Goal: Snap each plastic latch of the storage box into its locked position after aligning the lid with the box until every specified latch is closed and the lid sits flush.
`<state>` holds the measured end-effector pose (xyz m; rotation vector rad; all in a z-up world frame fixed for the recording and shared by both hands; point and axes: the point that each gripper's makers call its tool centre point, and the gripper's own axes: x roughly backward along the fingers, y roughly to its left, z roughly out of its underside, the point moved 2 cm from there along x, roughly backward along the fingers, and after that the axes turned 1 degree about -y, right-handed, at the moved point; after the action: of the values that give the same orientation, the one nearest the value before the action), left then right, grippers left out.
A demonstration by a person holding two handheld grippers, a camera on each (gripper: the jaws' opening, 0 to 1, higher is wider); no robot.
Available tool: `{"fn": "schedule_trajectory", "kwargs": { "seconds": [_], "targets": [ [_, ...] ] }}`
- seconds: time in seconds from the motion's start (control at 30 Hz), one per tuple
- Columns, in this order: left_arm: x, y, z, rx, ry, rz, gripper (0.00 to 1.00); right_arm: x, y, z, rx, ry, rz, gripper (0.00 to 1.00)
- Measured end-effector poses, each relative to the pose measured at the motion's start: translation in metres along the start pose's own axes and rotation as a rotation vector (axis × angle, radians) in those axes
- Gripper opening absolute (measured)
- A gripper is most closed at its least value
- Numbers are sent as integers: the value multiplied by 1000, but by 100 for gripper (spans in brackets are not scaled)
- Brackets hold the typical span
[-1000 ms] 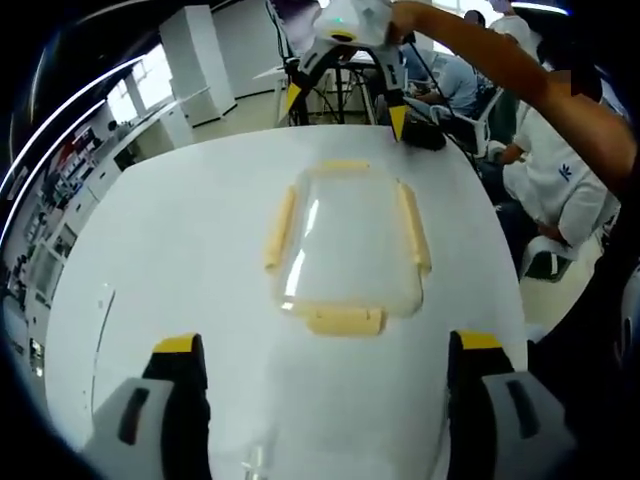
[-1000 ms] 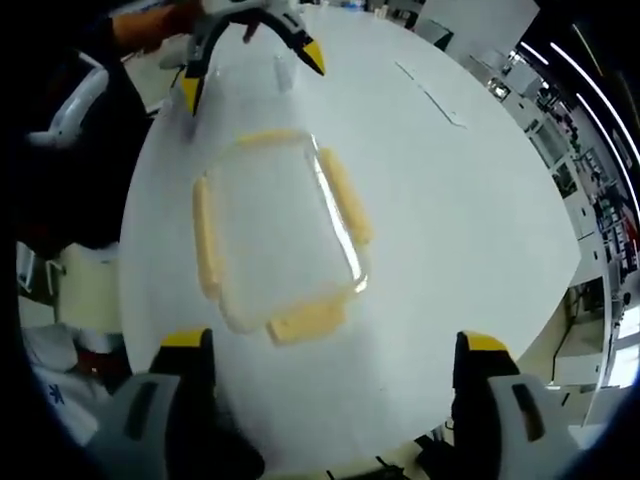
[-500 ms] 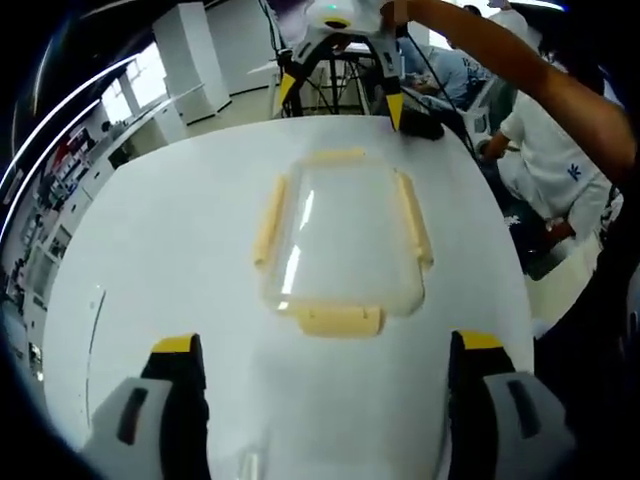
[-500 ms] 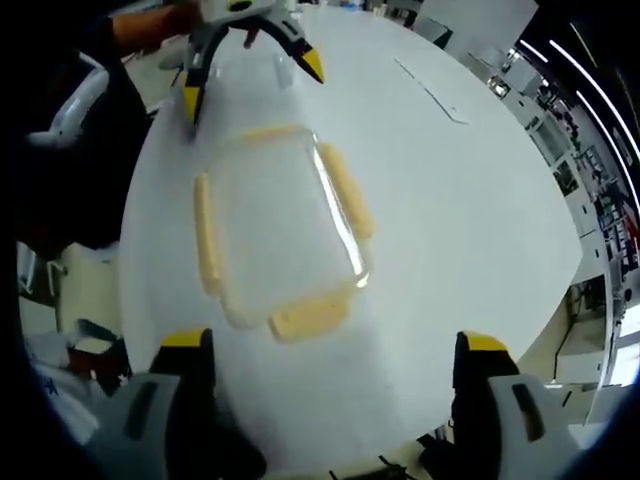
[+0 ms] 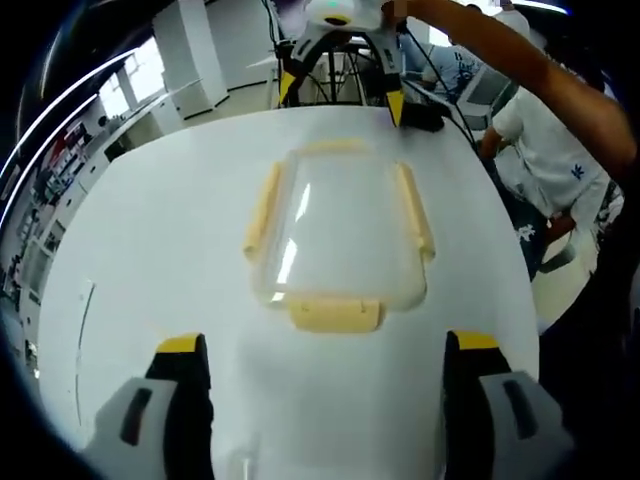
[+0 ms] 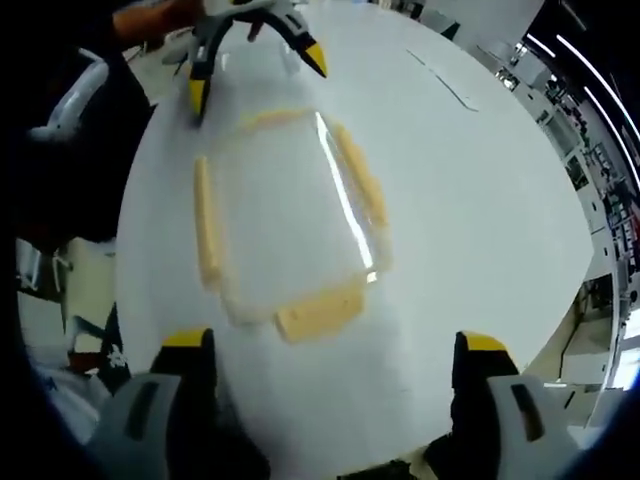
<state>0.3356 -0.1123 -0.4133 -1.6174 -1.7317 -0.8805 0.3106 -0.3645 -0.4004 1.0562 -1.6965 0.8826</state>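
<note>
Over the last second both views drew in on the box point(image 5: 338, 232): it filled more of each picture than it had, while it kept the same place on the round white table point(image 5: 150, 250), so the hands had closed in and the box itself had not shifted. That read as an approach from two opposite ends, with no latch yet touched.

The clear box lay at the middle of the table, lid on, with a pale yellow latch on each of its four sides. In the left gripper view the near latch point(image 5: 335, 313) lay just beyond the jaws; the left latch point(image 5: 263, 208) and right latch point(image 5: 415, 207) ran away along the long sides. All looked splayed outward rather than folded down, so none seemed locked, though whether the lid sat flush could not be told.

The left gripper point(image 5: 325, 350) had its jaws wide apart, holding nothing and touching nothing, the near latch centred between them. The right gripper point(image 6: 328, 350) was likewise spread wide and empty, short of its own end latch point(image 6: 320, 309). Each appeared at the far side of the other's view, above the table.
</note>
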Motion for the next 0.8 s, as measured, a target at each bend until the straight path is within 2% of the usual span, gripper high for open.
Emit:
{"fn": "schedule_trajectory", "kwargs": {
  "seconds": [0.23,0.8],
  "targets": [
    [0,-1,-4,-7,-4,4,94,1,-3,1,2,-1,10,96],
    [-12,-4,1,-15,11,15,89,-13,-2,2,22,7,-2,91]
  ]
}}
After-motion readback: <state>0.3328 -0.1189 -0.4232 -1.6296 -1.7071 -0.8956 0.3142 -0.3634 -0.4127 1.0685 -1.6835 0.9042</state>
